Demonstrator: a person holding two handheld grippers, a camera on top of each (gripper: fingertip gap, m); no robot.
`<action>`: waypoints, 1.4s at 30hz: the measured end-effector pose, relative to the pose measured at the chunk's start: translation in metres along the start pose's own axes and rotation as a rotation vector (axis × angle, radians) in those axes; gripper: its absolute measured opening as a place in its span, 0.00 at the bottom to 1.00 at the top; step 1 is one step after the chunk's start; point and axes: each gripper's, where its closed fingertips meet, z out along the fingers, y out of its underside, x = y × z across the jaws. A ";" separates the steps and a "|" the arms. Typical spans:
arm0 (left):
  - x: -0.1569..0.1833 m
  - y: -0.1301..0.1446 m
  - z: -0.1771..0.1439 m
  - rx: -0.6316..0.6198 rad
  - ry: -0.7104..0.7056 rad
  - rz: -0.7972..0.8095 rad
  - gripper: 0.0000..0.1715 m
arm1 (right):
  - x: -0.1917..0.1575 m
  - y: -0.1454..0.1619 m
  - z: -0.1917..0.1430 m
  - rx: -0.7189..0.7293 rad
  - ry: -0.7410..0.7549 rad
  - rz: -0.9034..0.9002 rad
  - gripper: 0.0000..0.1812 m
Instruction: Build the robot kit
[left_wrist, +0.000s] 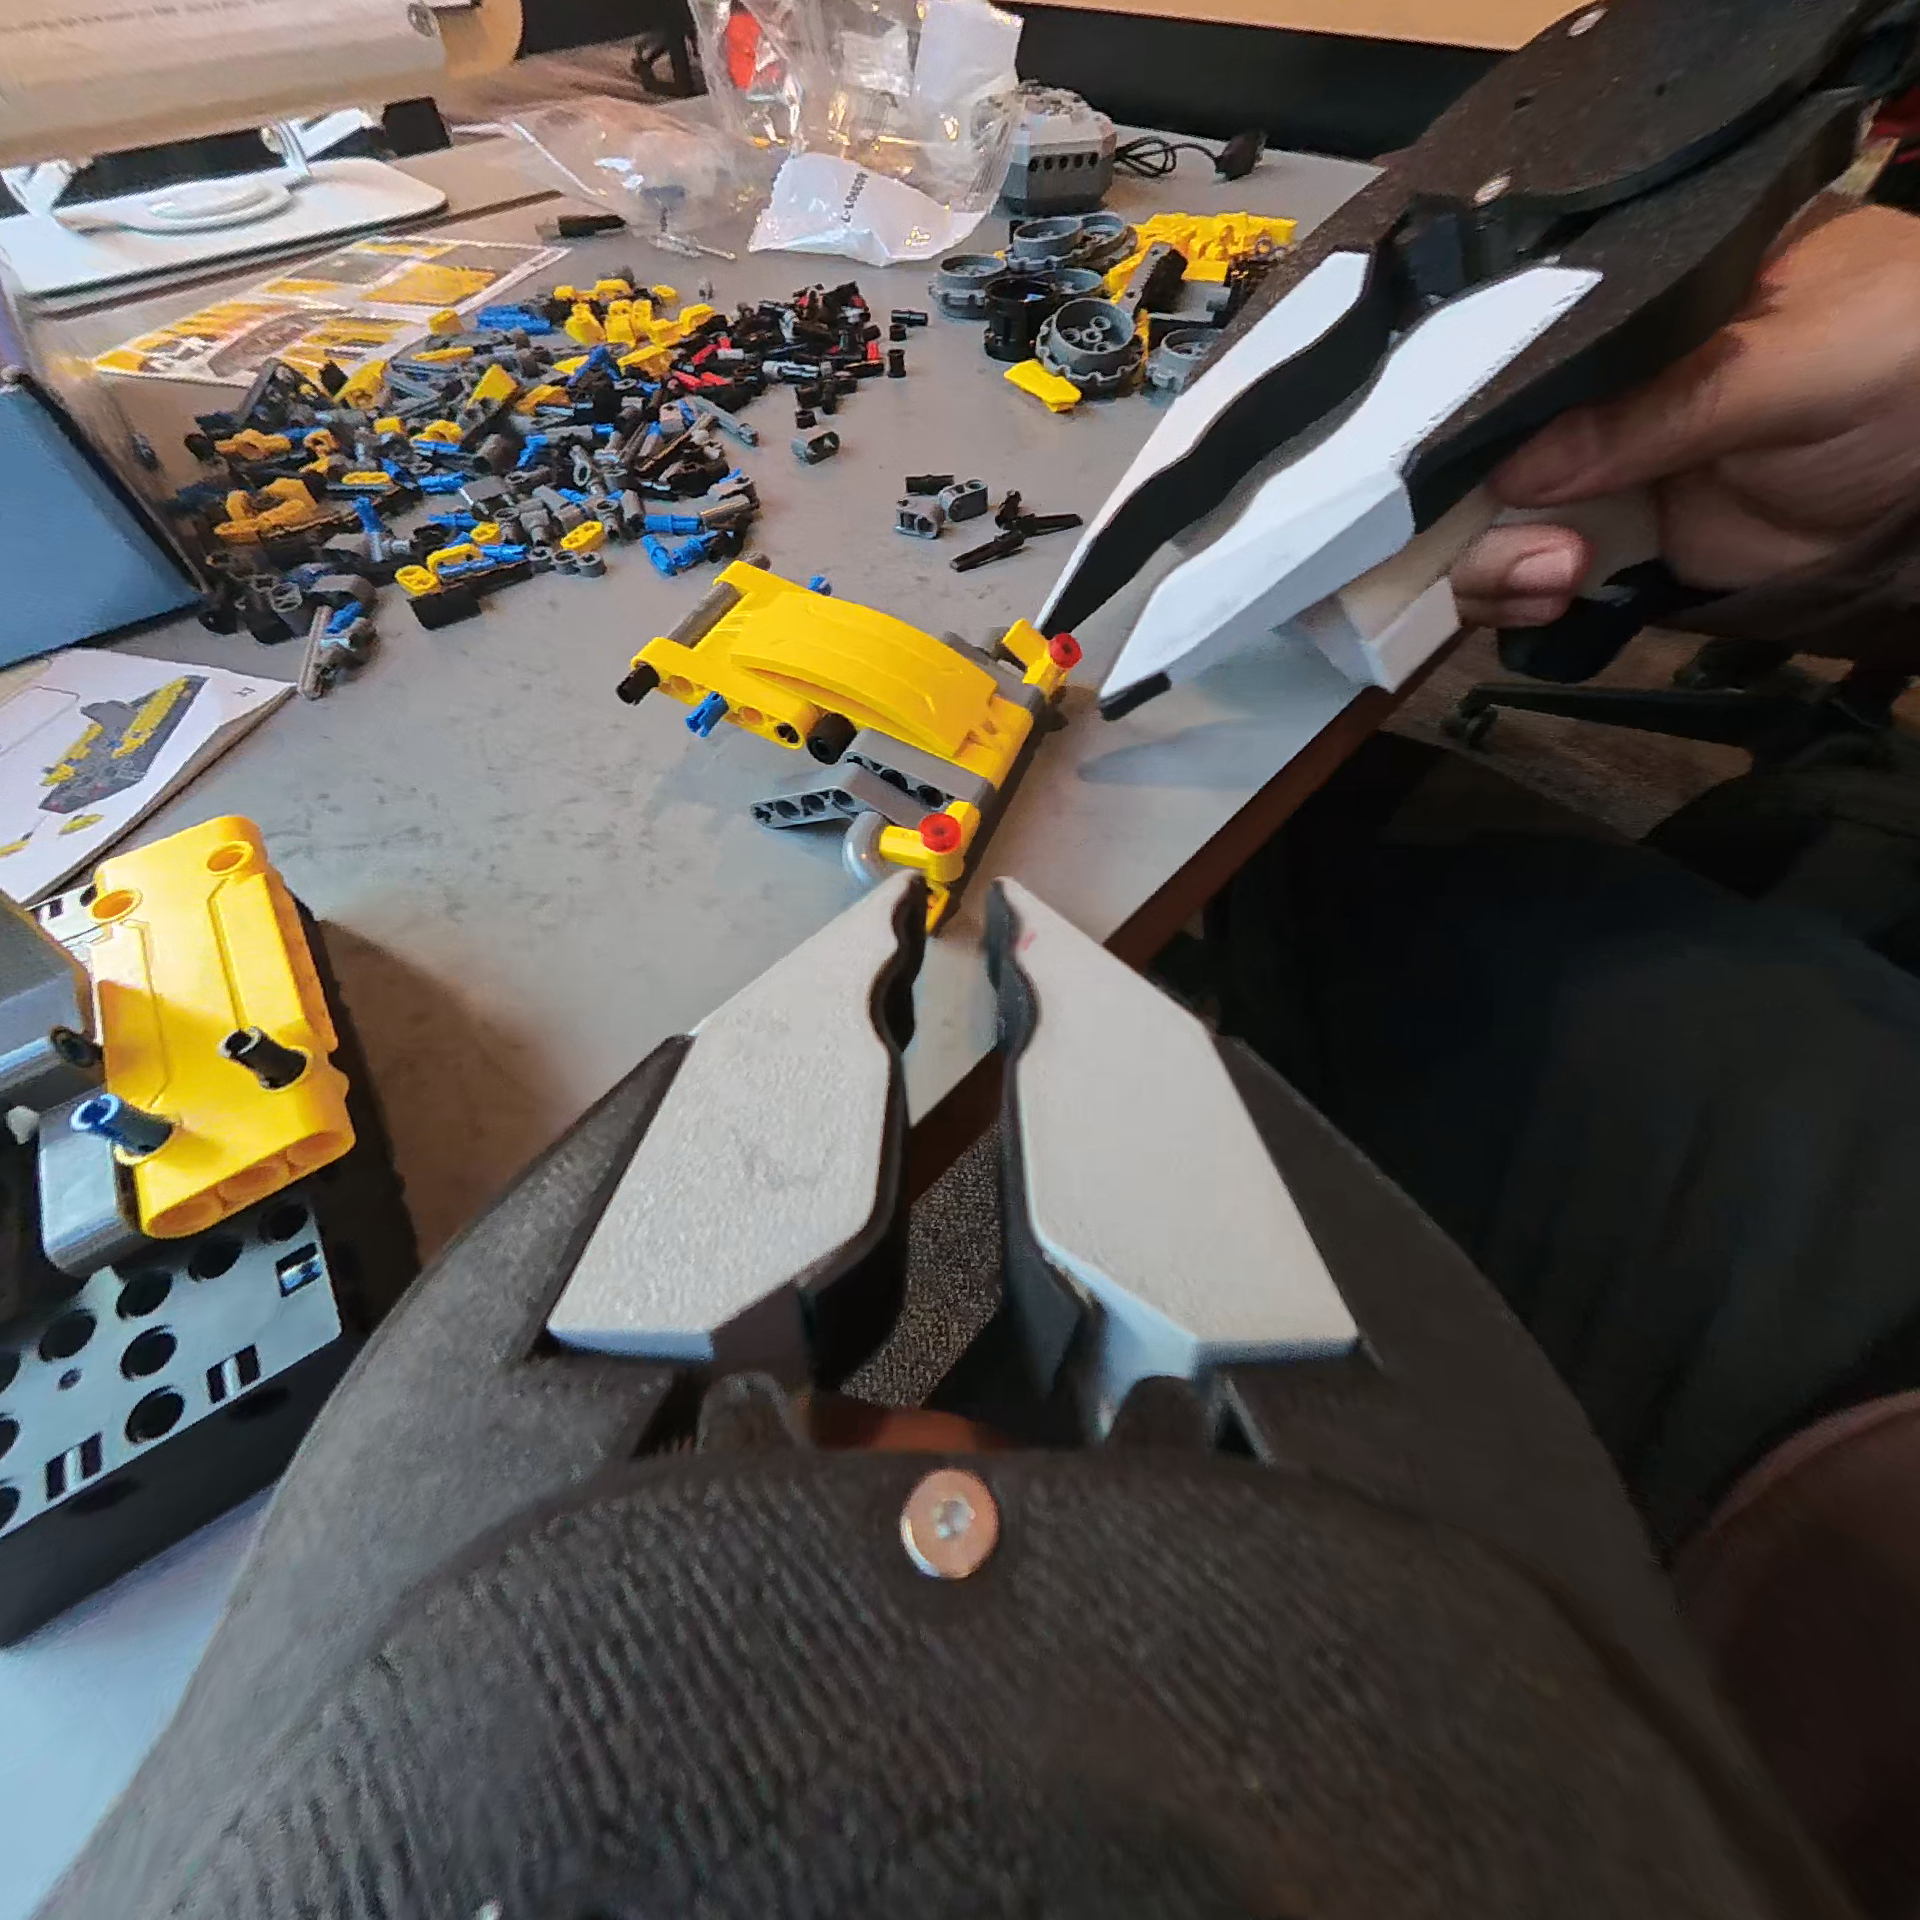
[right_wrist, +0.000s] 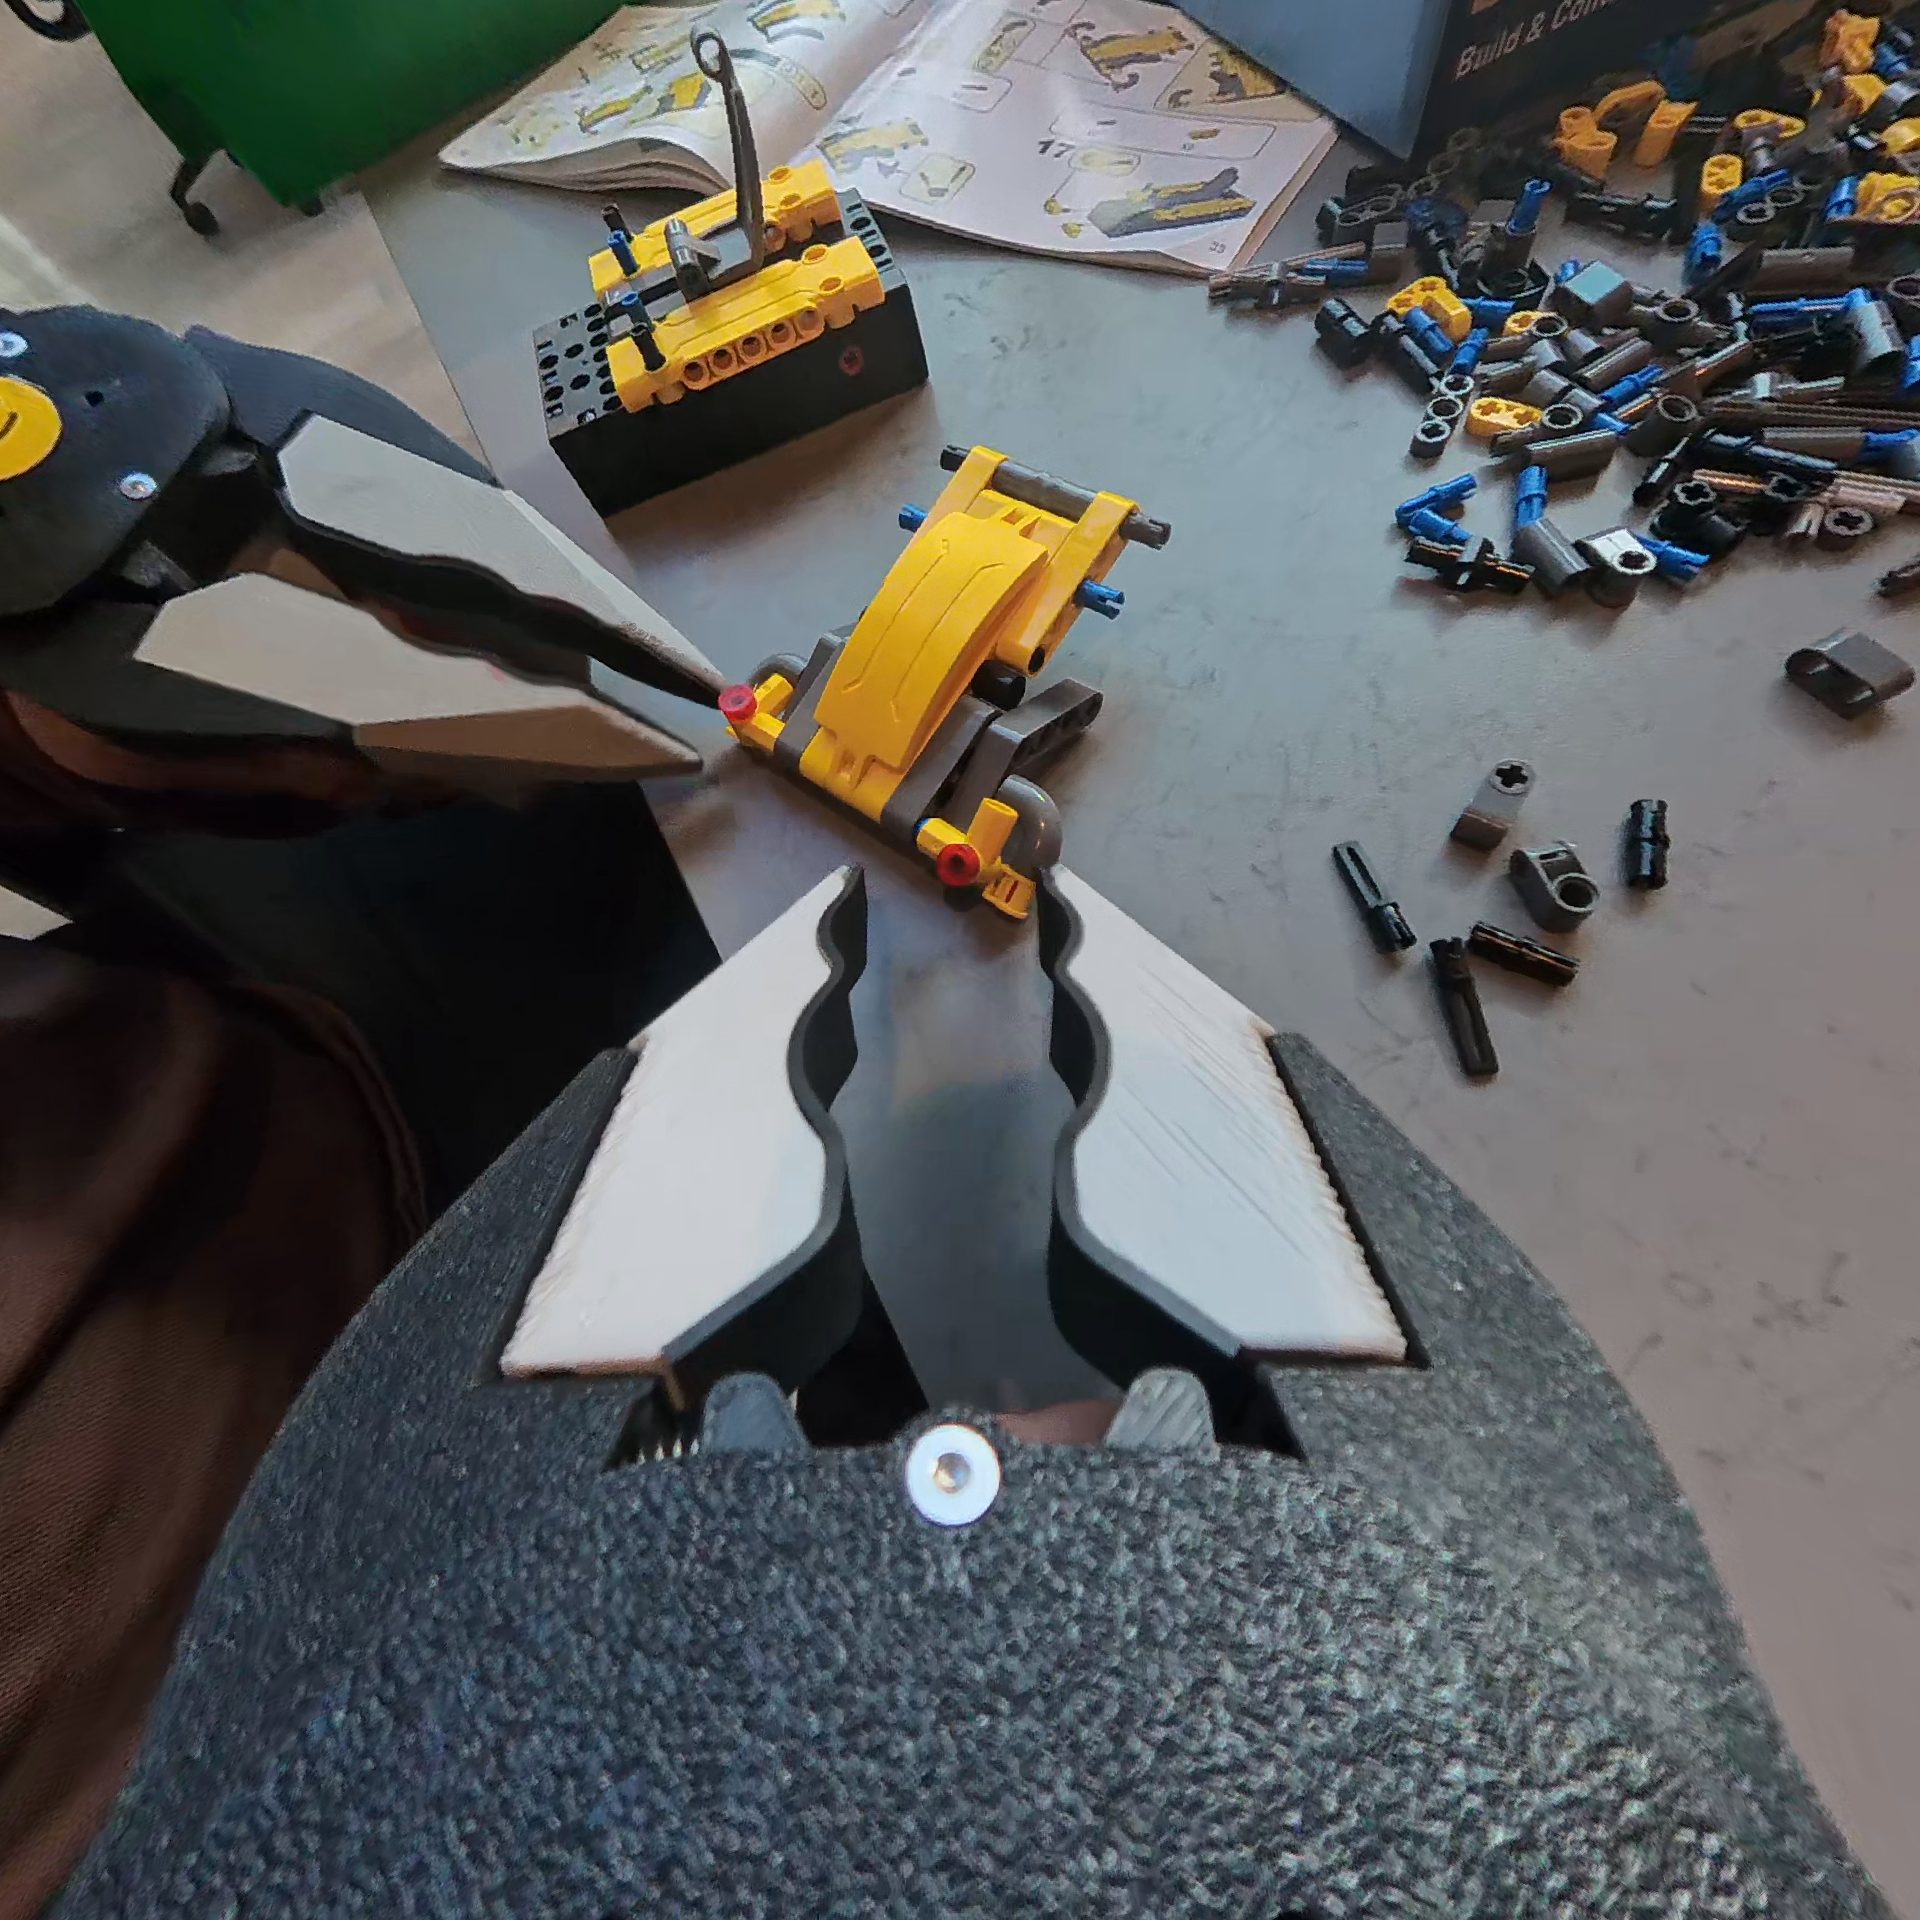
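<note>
Your left gripper (left_wrist: 954, 904) is released, tips just beside one red-pin corner of the yellow model (left_wrist: 862, 707), not gripping it. Your right gripper (right_wrist: 951, 899) is likewise spread, tips at the other red-pin end. The model sits near the table (left_wrist: 520, 831) edge closest to you; the loose parts pile (left_wrist: 499, 457) lies further in. Likely light, rigid plastic, snap-fit, so it could pop apart. Best hold looks like the grey frame, not the pins.

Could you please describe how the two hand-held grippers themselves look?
Both have rough black printed bodies with a silver screw. The left hand-held gripper has pale grey tapered fingers with wavy black pads; the right hand-held gripper has whitish ribbed fingers.
</note>
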 end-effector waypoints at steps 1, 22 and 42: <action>-0.002 0.001 0.000 -0.002 -0.004 0.007 0.02 | -0.001 0.000 0.001 -0.004 0.000 -0.008 0.17; 0.000 -0.015 -0.013 0.093 -0.003 0.004 0.18 | -0.015 -0.009 0.004 0.051 -0.054 -0.025 0.13; 0.045 -0.001 0.001 0.045 0.196 0.040 0.18 | -0.020 -0.011 0.002 0.050 -0.155 0.028 0.08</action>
